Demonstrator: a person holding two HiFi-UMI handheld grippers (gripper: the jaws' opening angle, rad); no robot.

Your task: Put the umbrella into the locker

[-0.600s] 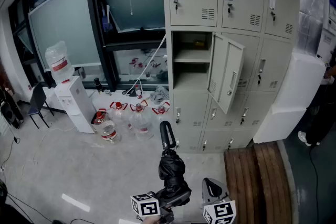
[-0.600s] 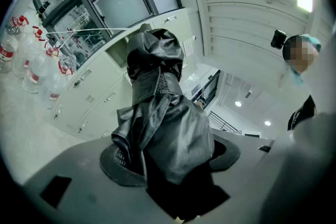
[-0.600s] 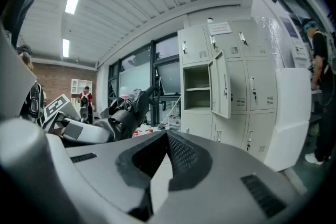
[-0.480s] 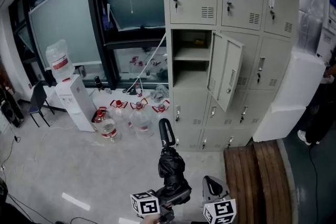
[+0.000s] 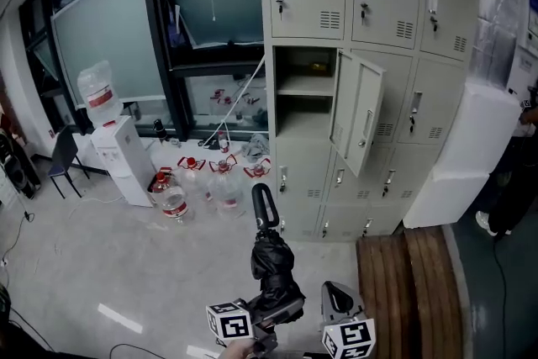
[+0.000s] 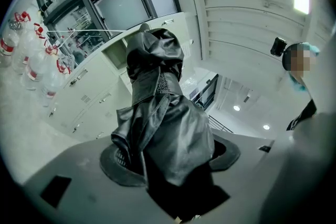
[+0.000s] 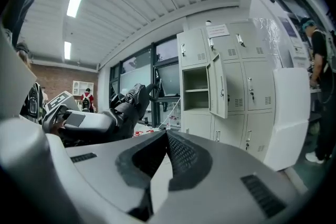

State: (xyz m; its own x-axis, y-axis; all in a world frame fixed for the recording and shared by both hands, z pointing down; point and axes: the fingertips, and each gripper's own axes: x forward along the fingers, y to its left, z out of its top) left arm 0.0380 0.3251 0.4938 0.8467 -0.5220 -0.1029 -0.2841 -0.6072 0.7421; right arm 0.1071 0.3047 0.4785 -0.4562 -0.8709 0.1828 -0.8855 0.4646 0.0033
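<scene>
Well, we hold the folded umbrella [image 5: 271,263] upright, pinched at its lower end by the left hand-held gripper [image 6: 168,157], well short of the open locker [image 5: 304,126]; the right hand-held gripper [image 7: 164,150] is pressed together on nothing. Slick loose fabric may slip, or the handle [image 5: 264,208] could clip the half-open door [image 5: 360,122]

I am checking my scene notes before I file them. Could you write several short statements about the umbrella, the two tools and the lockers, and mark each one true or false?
1. The left tool is shut on the black umbrella. True.
2. The right tool grips the umbrella's handle. False: its jaws are together with nothing between them.
3. One locker door stands open. True.
4. The umbrella lies inside the open compartment. False: it is in the left tool, well apart from the lockers.
</scene>
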